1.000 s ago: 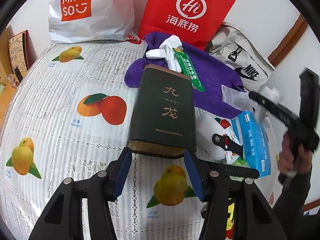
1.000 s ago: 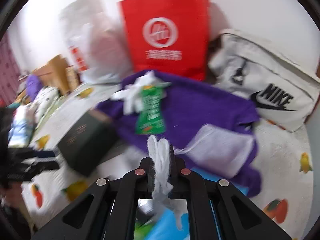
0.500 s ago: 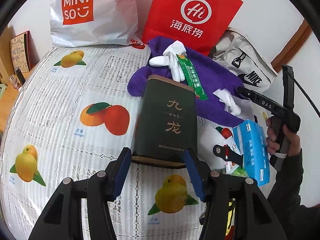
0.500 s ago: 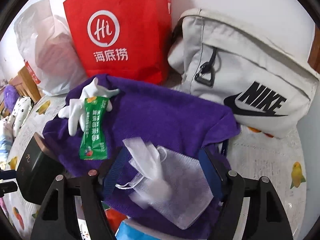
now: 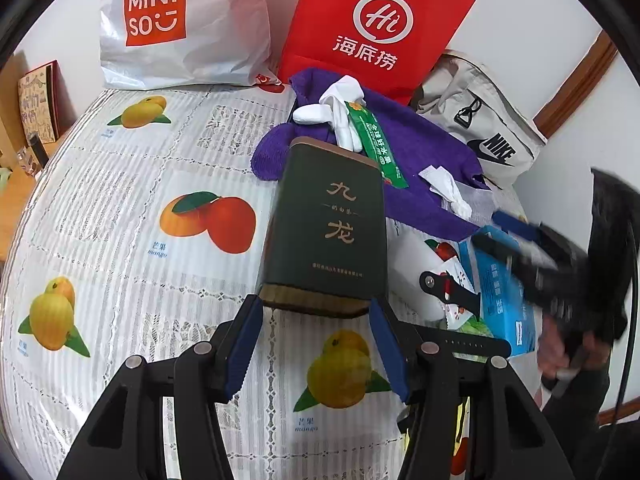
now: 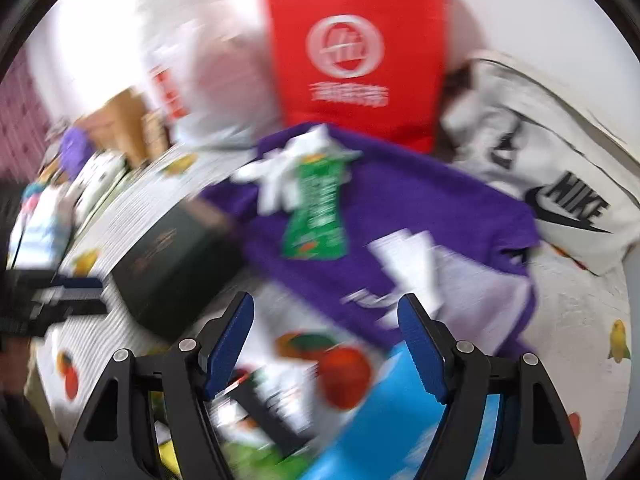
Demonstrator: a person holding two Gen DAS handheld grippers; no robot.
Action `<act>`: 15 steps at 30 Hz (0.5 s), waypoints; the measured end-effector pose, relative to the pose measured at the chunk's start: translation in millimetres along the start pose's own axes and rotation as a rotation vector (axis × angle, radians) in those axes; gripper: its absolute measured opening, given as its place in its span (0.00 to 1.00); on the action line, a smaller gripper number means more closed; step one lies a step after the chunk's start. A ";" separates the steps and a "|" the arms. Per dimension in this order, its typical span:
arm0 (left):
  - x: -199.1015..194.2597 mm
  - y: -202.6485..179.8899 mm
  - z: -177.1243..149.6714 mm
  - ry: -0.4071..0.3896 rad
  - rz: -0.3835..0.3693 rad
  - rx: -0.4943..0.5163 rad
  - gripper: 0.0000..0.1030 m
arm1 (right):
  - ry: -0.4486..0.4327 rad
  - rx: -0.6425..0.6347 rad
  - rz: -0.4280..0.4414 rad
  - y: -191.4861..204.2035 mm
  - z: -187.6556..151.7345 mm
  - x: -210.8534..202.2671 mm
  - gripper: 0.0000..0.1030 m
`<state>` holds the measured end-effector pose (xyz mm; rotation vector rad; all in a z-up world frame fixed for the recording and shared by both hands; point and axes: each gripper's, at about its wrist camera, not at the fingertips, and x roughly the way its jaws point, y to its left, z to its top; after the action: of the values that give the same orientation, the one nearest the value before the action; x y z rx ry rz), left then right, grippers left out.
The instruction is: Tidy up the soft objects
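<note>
My left gripper [image 5: 316, 320] is shut on the near end of a dark green tin box [image 5: 326, 224] with gold characters, its blue pads against both sides. A purple towel [image 5: 424, 152] lies behind the tin. White gloves [image 5: 340, 108], a green sachet [image 5: 376, 140] and a small crumpled white cloth [image 5: 446, 188] rest on it. My right gripper [image 6: 326, 336] is open with nothing between its pads. It hovers over the near edge of the towel [image 6: 420, 208], and its view is blurred. From the left wrist it shows as a dark blur [image 5: 520, 248] at the right.
A red paper bag [image 5: 376, 28], a white Miniso bag [image 5: 176, 24] and a pale Nike bag [image 5: 480, 124] stand along the wall. A blue tissue pack [image 5: 504, 296] and a black watch strap [image 5: 448, 288] lie right of the tin. The fruit-print cover [image 5: 120, 200] stretches left.
The right gripper, shut on the white cloth a second ago, opened and left it on the purple towel, then drew back toward me. The left gripper and tin stayed put.
</note>
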<state>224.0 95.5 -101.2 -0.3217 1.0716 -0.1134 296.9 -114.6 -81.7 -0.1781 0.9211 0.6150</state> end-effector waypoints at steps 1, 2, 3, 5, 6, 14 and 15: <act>-1.5 0.7 -1.7 -0.002 -0.003 0.001 0.52 | 0.009 -0.014 0.010 7.4 -4.2 -0.3 0.71; -2.2 1.6 -2.6 -0.002 -0.005 0.000 0.52 | 0.020 -0.026 0.020 15.0 -9.1 -0.9 0.71; -3.1 2.4 -3.9 -0.003 -0.007 -0.001 0.52 | 0.031 -0.030 0.030 21.1 -14.2 -0.5 0.71; -4.8 3.3 -7.4 -0.002 -0.015 -0.001 0.52 | 0.064 -0.049 0.044 31.7 -23.8 4.7 0.68; -5.6 3.4 -9.1 -0.003 -0.016 0.000 0.52 | 0.074 -0.056 0.041 34.2 -27.0 6.7 0.64; -15.0 9.2 -24.2 -0.007 -0.022 -0.009 0.52 | 0.091 -0.101 -0.068 47.1 -39.1 16.4 0.25; -16.5 9.8 -25.7 -0.010 -0.024 -0.011 0.52 | 0.083 -0.097 -0.060 48.5 -38.0 11.2 0.16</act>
<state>192.9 103.6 -101.5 -0.3443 1.0586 -0.1272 248.1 -85.5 -108.1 -0.3193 0.9629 0.6007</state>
